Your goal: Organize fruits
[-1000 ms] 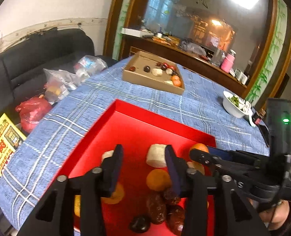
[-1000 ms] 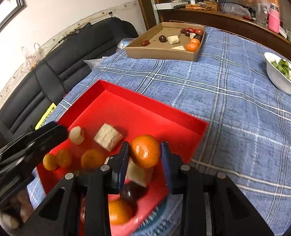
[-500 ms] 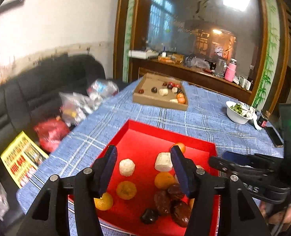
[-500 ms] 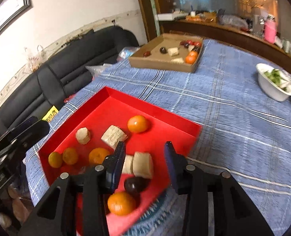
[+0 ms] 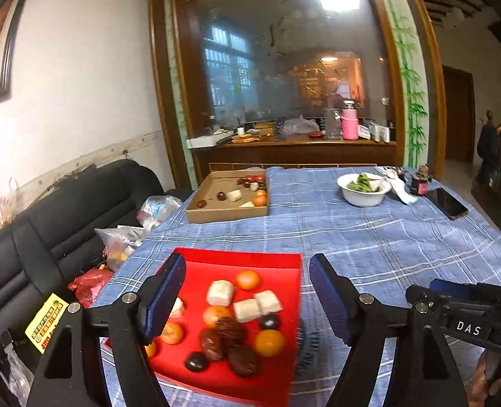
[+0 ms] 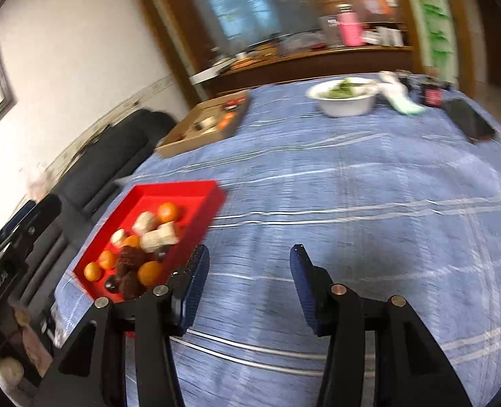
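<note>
A red tray (image 5: pixel 277 261) on the blue checked tablecloth holds several oranges, pale cubes and dark dates; the farthest orange (image 5: pixel 247 279) sits near its back wall. My left gripper (image 5: pixel 247 300) is open and empty, raised above the tray. My right gripper (image 6: pixel 248 286) is open and empty over bare cloth, to the right of the tray (image 6: pixel 182 188). A cardboard box (image 5: pixel 228 213) with more fruit stands at the table's far left; it also shows in the right wrist view (image 6: pixel 182 146).
A white bowl of greens (image 5: pixel 364 190) and a black phone (image 5: pixel 447 203) lie at the far right. A black sofa (image 5: pixel 47 237) with plastic bags runs along the table's left edge. A wooden counter (image 5: pixel 294 149) stands behind.
My right gripper let go of the orange in the tray, opened, and drew back to the right. My left gripper rose away from the tray and opened wider.
</note>
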`<state>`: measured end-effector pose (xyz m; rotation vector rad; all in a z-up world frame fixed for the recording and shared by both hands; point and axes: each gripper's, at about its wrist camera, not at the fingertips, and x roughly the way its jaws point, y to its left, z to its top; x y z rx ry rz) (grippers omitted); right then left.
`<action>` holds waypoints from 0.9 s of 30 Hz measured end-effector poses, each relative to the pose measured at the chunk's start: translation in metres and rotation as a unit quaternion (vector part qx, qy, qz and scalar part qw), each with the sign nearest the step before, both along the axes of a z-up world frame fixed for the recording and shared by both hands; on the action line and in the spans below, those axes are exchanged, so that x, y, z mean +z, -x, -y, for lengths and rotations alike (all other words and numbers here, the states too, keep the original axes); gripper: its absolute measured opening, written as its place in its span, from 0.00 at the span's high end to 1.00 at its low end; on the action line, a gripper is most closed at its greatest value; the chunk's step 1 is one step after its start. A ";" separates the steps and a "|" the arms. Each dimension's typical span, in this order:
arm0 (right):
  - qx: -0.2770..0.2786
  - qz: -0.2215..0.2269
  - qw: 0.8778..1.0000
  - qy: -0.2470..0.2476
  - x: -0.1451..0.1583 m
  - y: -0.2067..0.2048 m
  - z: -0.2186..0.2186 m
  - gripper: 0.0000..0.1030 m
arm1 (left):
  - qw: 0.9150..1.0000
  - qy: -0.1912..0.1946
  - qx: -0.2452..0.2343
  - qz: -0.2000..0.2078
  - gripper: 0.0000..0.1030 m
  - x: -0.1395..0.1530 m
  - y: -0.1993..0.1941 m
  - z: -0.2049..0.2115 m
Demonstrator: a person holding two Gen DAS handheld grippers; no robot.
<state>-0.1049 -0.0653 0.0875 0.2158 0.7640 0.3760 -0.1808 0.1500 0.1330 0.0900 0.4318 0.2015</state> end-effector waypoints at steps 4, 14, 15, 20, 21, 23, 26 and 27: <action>-0.012 0.017 1.000 0.016 0.002 0.017 0.010 0.48 | 1.000 -0.003 0.005 -0.010 0.15 -0.002 0.004 0.019; 0.004 0.060 0.994 0.086 -0.004 0.044 -0.006 0.39 | 0.997 -0.015 -0.003 -0.069 0.15 -0.028 -0.008 0.048; 0.004 0.061 0.994 0.088 -0.004 0.044 -0.006 0.38 | 0.997 -0.016 -0.005 -0.071 0.15 -0.030 -0.008 0.049; -0.001 0.053 0.994 0.097 -0.009 0.041 -0.007 0.37 | 0.997 -0.008 -0.009 -0.078 0.15 -0.035 -0.009 0.046; -0.002 0.050 0.994 0.098 -0.010 0.040 -0.008 0.37 | 0.997 -0.005 -0.007 -0.080 0.15 -0.036 -0.009 0.044; -0.003 0.045 0.994 0.102 -0.012 0.038 -0.010 0.37 | 0.997 0.001 -0.005 -0.082 0.15 -0.039 -0.010 0.039; -0.001 0.040 0.993 0.108 -0.015 0.038 -0.014 0.37 | 0.996 0.014 -0.002 -0.089 0.15 -0.043 -0.013 0.030; 0.000 0.039 0.993 0.110 -0.015 0.037 -0.016 0.37 | 0.996 0.018 -0.001 -0.092 0.15 -0.045 -0.013 0.027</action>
